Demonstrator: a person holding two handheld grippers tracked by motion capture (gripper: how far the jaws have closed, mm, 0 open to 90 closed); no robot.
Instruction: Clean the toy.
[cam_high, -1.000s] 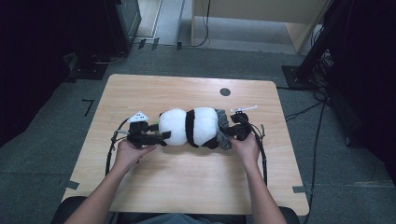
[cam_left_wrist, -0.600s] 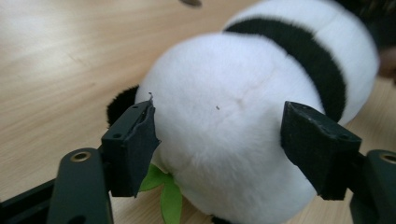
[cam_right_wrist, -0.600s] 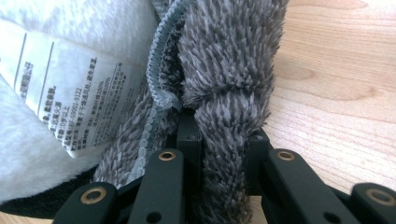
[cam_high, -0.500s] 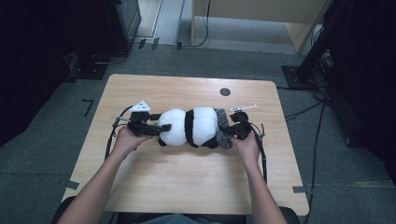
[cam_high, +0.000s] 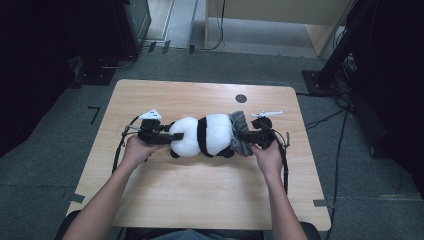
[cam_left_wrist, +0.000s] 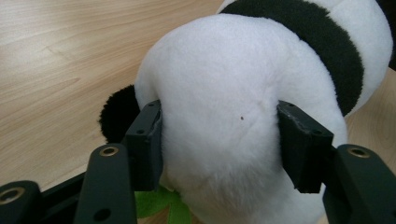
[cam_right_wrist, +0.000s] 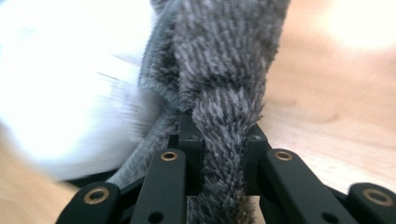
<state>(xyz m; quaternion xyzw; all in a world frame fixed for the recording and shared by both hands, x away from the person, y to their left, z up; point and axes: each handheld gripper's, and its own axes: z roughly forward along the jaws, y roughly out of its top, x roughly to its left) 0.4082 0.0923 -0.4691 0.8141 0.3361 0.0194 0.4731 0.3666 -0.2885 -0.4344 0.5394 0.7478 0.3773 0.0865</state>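
Observation:
A black-and-white plush panda (cam_high: 205, 135) lies on its side in the middle of the wooden table (cam_high: 200, 195). My left gripper (cam_high: 172, 137) comes in from the left. Its jaws have just been closing, and both pads now press into the panda's white end (cam_left_wrist: 224, 93). A tuft of green (cam_left_wrist: 163, 205) shows under the plush. My right gripper (cam_high: 245, 136) is shut on a grey fuzzy cloth (cam_high: 239, 131) at the panda's right end. In the right gripper view the cloth (cam_right_wrist: 224, 60) is pinched between the jaws of that gripper (cam_right_wrist: 223, 144), with white plush (cam_right_wrist: 60, 93) blurred beside it.
A small black round hole (cam_high: 241, 98) sits in the tabletop behind the panda. Cables (cam_high: 340, 115) trail over the grey floor at the right. Dark equipment stands at the far left, and a wooden cabinet is behind the table.
My left gripper's jaws have spread and then closed onto the panda's white end. My right gripper has lifted slightly with the grey cloth still in it.

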